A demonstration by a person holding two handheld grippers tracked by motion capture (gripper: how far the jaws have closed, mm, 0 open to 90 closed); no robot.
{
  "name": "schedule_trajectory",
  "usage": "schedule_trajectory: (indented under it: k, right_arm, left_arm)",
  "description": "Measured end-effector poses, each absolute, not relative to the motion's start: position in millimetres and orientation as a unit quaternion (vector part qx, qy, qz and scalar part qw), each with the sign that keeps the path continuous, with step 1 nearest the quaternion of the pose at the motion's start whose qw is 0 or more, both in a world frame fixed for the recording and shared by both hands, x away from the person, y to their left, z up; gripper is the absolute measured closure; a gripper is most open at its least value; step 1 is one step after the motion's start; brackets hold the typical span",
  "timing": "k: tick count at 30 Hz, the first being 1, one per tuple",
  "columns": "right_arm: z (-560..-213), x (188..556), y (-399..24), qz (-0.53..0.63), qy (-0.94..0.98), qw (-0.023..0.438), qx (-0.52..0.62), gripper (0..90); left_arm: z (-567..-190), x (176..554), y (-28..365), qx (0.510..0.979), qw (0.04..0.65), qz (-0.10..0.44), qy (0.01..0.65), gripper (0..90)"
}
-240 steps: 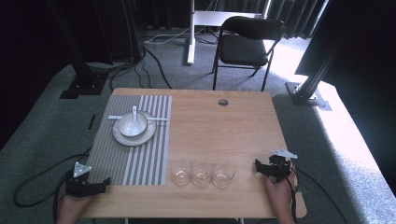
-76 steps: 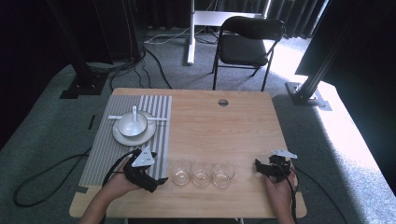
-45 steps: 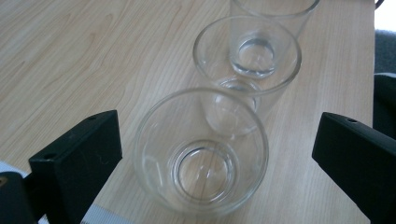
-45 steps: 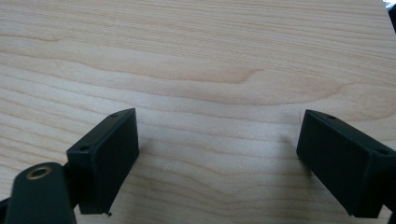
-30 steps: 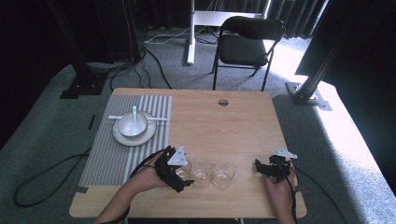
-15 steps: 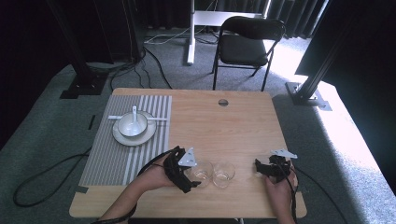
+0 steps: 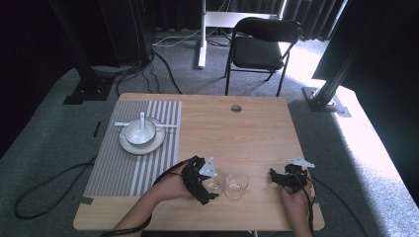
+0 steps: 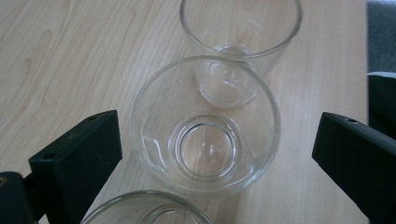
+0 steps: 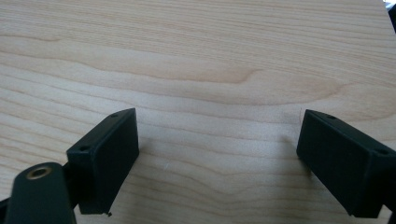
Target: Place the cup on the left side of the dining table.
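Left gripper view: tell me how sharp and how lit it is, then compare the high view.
Left gripper view: the middle glass is sharp, with soft highlights on its rim; the black jaws of the left tool stand open around it. High view: sunlight blows out the floor at right; the glasses look small and soft.

a lab or studio: black curtains [image 7: 188, 10], metal rig stands [image 7: 341, 59], floor cables [image 7: 39, 192].

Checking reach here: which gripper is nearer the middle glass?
Left. The left gripper has its open fingers on either side of the middle glass; the right gripper rests apart, nearer the table edge.
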State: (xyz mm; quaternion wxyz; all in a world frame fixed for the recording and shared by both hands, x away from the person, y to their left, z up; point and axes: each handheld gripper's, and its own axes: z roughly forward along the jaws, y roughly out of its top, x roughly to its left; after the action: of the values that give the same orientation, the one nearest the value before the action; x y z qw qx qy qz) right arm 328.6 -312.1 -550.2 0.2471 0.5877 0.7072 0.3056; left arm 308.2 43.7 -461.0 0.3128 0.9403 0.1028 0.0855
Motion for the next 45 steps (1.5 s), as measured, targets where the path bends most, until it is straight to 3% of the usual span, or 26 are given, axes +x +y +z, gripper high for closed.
schedule_trajectory:
  k: [11, 30, 45]
  right_arm:
    - [-550.2, 328.6, -312.0, 0.306, 0.707, 0.247, 0.588, 12.3]
    - [-550.2, 328.6, -312.0, 0.306, 0.707, 0.247, 0.588, 12.3]
    - [-550.2, 328.6, -312.0, 0.306, 0.707, 0.247, 0.588, 12.3]
  left_arm:
    - [-460.9, 308.8, 32.7, 0.946, 0.297, 0.084, 0.098, 1.9]
    - [-471.0, 316.1, 16.5, 0.964, 0.221, 0.095, 0.114, 16.4]
    - [-469.9, 315.7, 20.2, 0.956, 0.243, 0.091, 0.134, 18.2]
